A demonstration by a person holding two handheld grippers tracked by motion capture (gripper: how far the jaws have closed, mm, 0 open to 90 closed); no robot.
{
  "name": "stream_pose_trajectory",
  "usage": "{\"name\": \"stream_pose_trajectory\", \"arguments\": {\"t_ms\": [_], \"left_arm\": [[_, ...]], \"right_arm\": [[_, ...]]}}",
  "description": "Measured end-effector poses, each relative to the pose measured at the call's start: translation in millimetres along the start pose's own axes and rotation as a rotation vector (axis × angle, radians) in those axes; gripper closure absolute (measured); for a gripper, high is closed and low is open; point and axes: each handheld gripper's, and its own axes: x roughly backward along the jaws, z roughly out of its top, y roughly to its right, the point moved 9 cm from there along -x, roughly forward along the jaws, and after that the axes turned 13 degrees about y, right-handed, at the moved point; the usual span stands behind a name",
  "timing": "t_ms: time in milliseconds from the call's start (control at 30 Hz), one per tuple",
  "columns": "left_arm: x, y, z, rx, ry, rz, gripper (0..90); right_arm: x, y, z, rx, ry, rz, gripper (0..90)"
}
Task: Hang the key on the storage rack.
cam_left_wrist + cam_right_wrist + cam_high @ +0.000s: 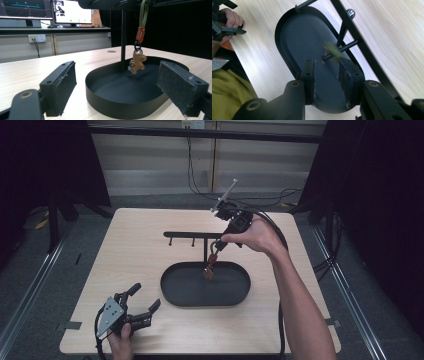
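Black jaws of the right gripper [326,75] stand released, just clear of the green loop [333,50] of the keychain [212,262], now hanging on a peg [342,48] over the tray [170,287]. Backing out carelessly could snag the loop and drag it off. Left gripper [142,301] rests open, well apart.

A brown gingerbread-man charm [137,63] on an olive-green cord [144,13] over a black tray [125,110].

Your brown figure keychain on its green cord [138,62] hangs from a peg of the black metal T-shaped rack [205,238], above the black oval metal tray [172,292] mid-table on the pale wooden table [140,255].
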Motion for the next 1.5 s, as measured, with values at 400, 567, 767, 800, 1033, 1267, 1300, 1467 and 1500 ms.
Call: {"name": "stream_pose_trajectory", "arguments": {"t_ms": [400, 567, 767, 800, 1033, 1267, 1300, 1467, 1500], "left_arm": [[-0.1, 0.3, 0.0, 0.003, 0.000, -0.002, 15.4], [-0.2, 0.1, 0.1, 0.000, 0.001, -0.002, 15.4], [0.1, -0.1, -0.1, -0.001, -0.002, -0.001, 15.4], [0.1, -0.1, -0.1, -0.001, -0.001, 0.000, 15.4], [0.1, -0.1, -0.1, -0.001, -0.002, -0.001, 15.4], [-0.2, 0.1, 0.1, 0.002, 0.002, 0.001, 15.4], [0.0, 0.1, 0.1, 0.002, 0.001, 0.001, 15.4], [0.1, -0.1, 0.0, -0.001, -0.001, 0.000, 15.4], [0.1, 0.0, -0.1, -0.001, -0.002, -0.001, 15.4]], "right_arm": [[4.7, -10.5, -24.6, -0.021, 0.112, 0.044, 56.1], [4.8, -20.5, -31.5, -0.015, 0.179, 0.073, 55.4], [-1.9, -34.3, -43.4, -0.008, 0.219, 0.123, 53.4], [-2.8, -36.2, -45.2, -0.007, 0.234, 0.135, 53.4], [-2.4, -52.5, -57.7, 0.006, 0.324, 0.170, 50.5], [-12.5, -51.0, -78.1, -0.067, 0.459, 0.207, 40.0], [-12.8, -51.1, -81.1, -0.074, 0.479, 0.201, 38.1], [-15.8, -55.5, -99.2, -0.091, 0.581, 0.199, 31.0], [-18.1, -55.2, -104.2, -0.100, 0.589, 0.203, 30.2]]}}
